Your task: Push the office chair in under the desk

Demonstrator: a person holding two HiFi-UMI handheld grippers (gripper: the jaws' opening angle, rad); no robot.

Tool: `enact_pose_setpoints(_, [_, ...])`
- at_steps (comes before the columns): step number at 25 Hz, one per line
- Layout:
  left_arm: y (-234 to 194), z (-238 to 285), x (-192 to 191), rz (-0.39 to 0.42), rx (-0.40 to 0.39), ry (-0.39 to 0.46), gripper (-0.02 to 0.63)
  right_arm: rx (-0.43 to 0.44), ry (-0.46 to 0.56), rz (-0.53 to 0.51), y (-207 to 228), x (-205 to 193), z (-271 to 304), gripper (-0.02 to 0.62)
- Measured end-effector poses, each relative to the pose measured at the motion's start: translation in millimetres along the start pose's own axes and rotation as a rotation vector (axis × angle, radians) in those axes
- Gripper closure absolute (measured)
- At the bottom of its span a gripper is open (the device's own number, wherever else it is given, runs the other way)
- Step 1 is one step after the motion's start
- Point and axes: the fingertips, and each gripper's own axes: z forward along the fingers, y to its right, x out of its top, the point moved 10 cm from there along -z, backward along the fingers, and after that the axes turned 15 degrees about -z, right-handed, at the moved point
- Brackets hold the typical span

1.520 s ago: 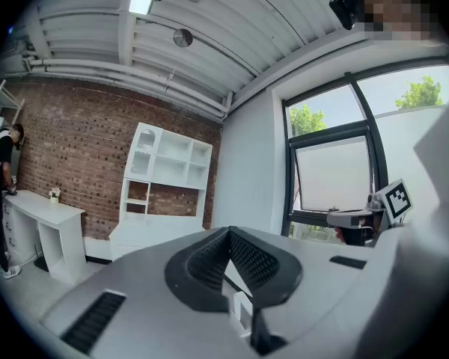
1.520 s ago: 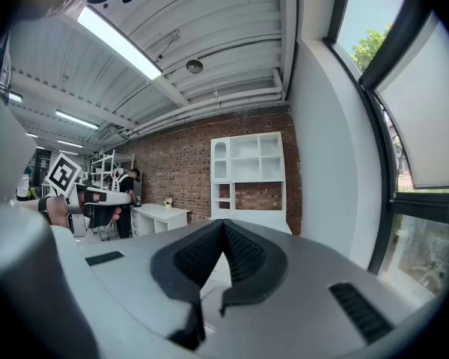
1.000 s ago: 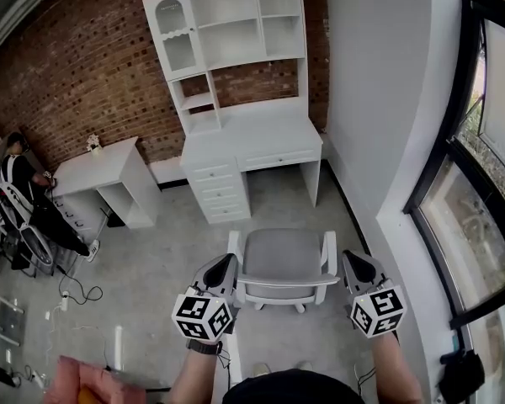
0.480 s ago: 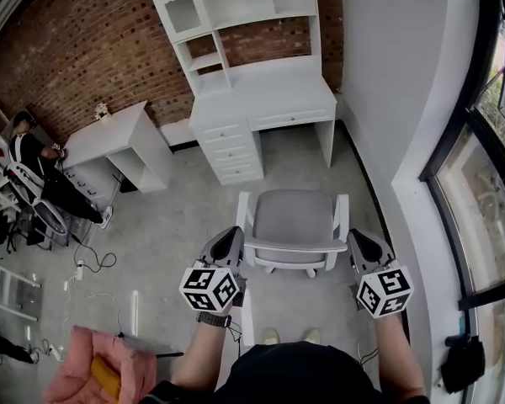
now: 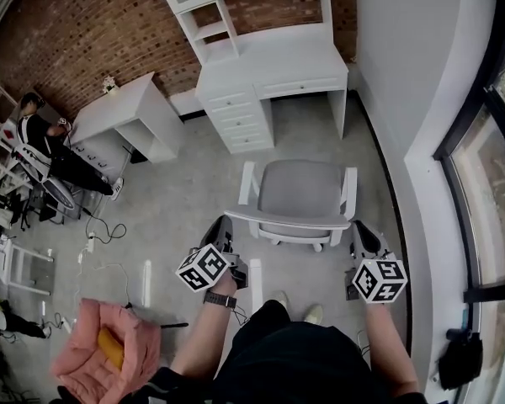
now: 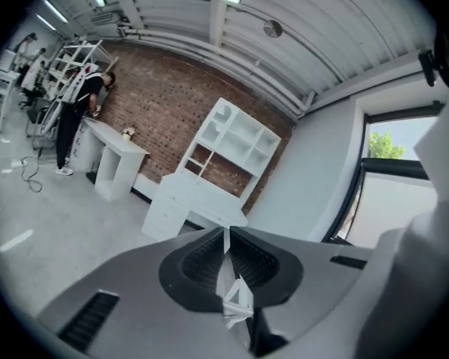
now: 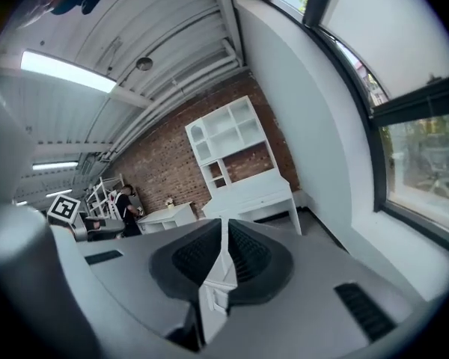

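Concrete floor (image 5: 185, 200) separates office chair (image 5: 301, 196) from desk (image 5: 278, 66); our left gripper (image 5: 221, 228) and right gripper (image 5: 359, 232) (both closed, empty) might push unevenly, swinging it into the drawers (image 5: 240, 116).

The left forearm (image 5: 200, 339) and right forearm (image 5: 387, 352) reach forward and down, both bare; the left tool (image 5: 222, 225) has its jaws pressed together with nothing between them; the right tool (image 5: 360, 228), well apart from it and about level, is likewise closed and empty; both point forward.
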Motion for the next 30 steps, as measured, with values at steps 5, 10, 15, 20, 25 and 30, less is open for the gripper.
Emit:
enact_pose_setpoints(5, [-30, 10, -17, -0.066, 0.151, 0.025, 0.576, -0.058, -0.058, 0.122, 16, -31, 9, 0.588])
enact_pose_setpoints(10, [-59, 38, -22, -0.135, 0.218, 0.0, 0.515, -0.091, -0.115, 0.138, 24, -43, 27, 0.588])
enact_pose_setpoints(15, [-101, 72, -24, -0.22, 0.315, -0.022, 0.428, -0.162, -0.173, 0.154, 31, -55, 46, 0.583])
enact_pose_setpoints(20, [-150, 112, -15, -0.323, 0.398, -0.038, 0.399, -0.263, -0.233, 0.261, 35, -78, 85, 0.457])
enact_pose_setpoints(25, [-169, 154, -33, -0.368, 0.465, -0.117, 0.394, -0.373, -0.304, 0.452, 49, -111, 104, 0.377])
enact_pose_setpoints(30, [-175, 177, -49, -0.365, 0.542, -0.165, 0.413, -0.437, -0.374, 0.61, 46, -133, 117, 0.347])
